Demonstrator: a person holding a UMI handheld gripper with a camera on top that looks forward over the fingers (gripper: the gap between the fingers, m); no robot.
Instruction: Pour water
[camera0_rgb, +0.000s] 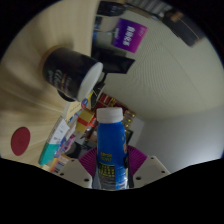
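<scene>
Gripper view: bottle (110, 150) pinched between the fingers (146, 170).
The view is tilted; a black cup (72, 73) sits on the wooden table (30, 85) beyond the bottle's white cap.

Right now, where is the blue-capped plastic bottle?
In the gripper view, the blue-capped plastic bottle sits between the gripper fingers, tilted, its cap pointing toward the black cup just beyond.

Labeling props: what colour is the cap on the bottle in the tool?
Blue cap on the bottle between the tool's fingers; gripper view shows it best.
</scene>
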